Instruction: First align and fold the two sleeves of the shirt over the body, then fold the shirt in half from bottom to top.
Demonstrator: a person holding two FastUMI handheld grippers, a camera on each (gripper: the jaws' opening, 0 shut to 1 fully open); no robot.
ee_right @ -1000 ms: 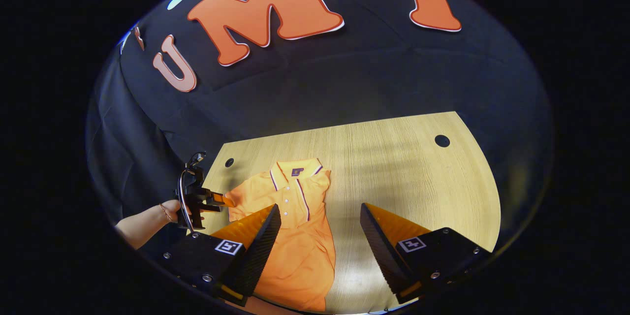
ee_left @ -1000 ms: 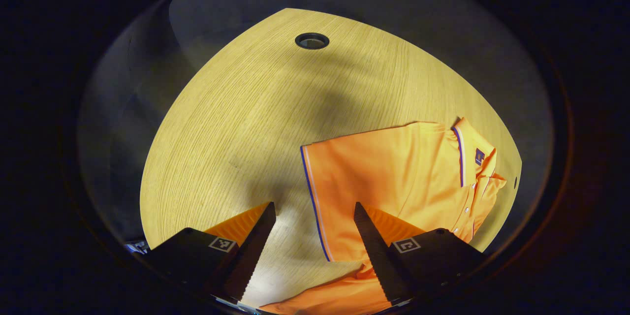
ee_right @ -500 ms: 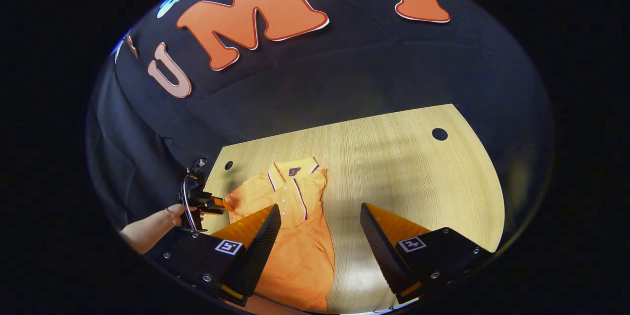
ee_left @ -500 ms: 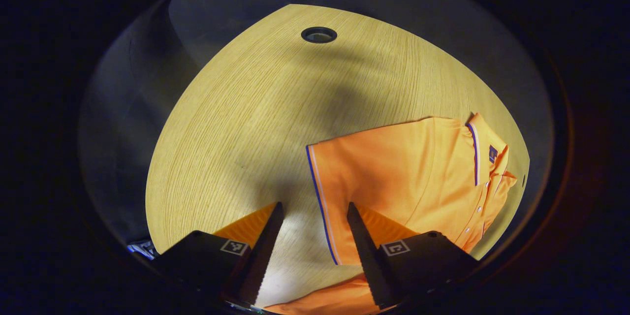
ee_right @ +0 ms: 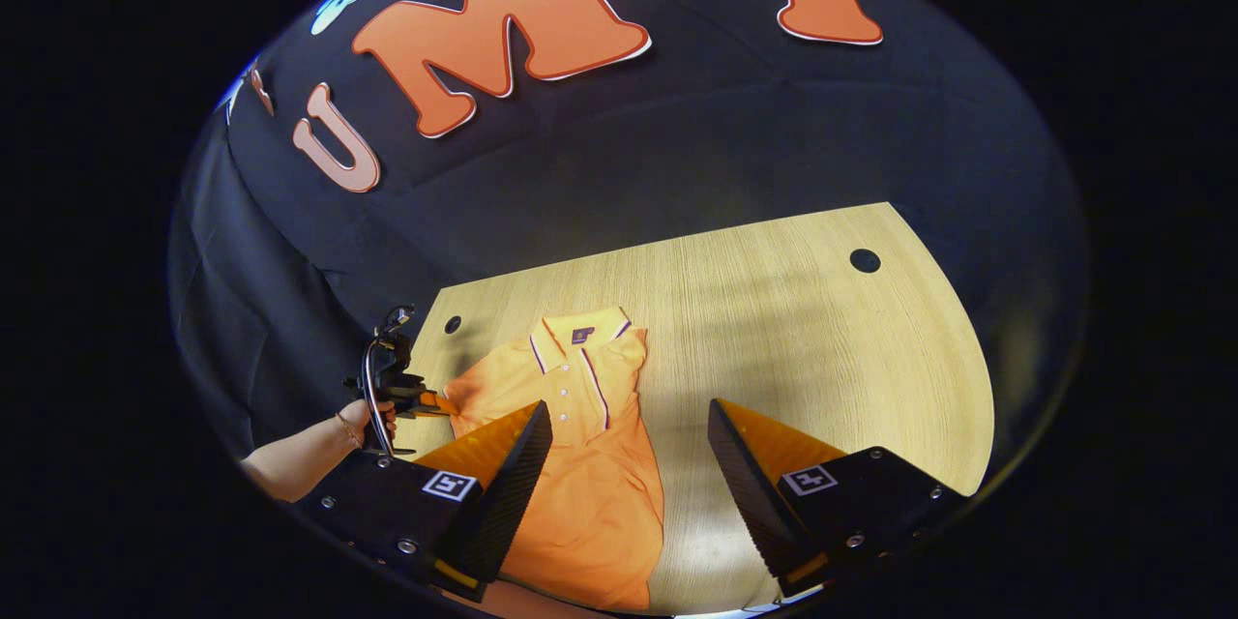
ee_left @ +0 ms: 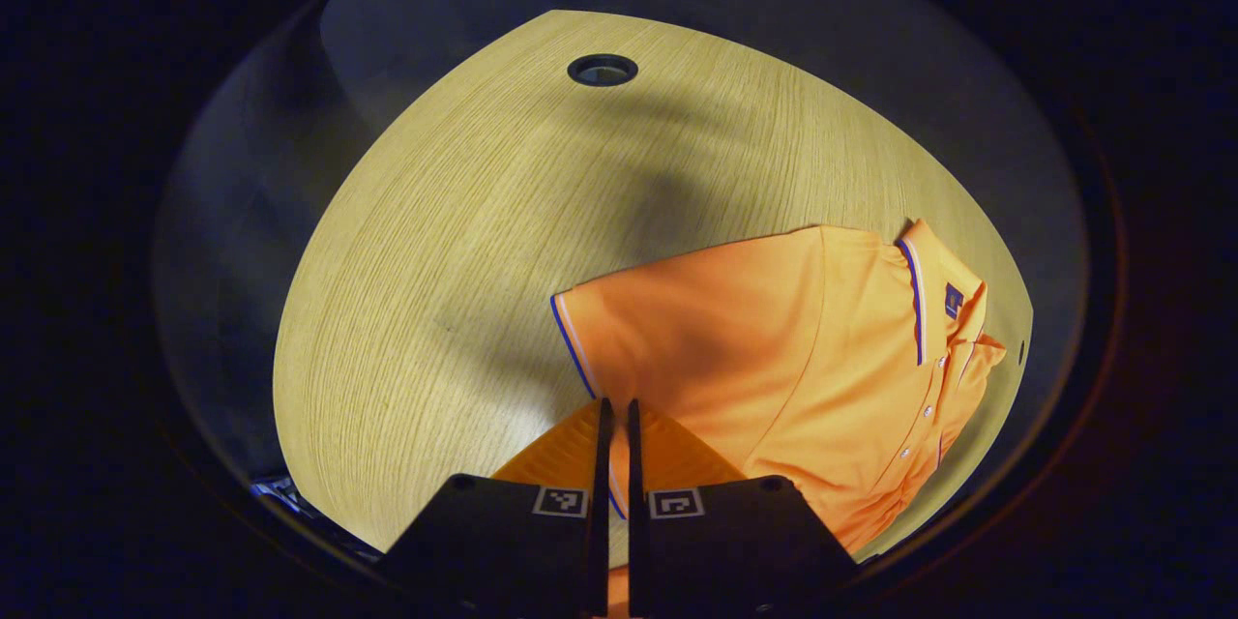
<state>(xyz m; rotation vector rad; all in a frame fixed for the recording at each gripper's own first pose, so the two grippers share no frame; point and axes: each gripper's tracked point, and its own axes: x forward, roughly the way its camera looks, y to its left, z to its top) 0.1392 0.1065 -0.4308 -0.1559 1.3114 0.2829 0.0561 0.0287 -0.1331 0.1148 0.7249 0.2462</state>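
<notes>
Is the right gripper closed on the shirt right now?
No: in the right gripper view the right gripper stands wide open above the orange shirt, its fingers apart and clamping no fabric.

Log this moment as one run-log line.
stage: sleeve fold, first grasp | left tool: shut on sleeve of orange polo shirt | right tool: open, holding nothing | surface: light wooden table

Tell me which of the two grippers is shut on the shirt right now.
The left gripper: its fingers are pinched on the shirt's sleeve cuff. The right gripper hangs open above the shirt, gripping nothing.
</notes>
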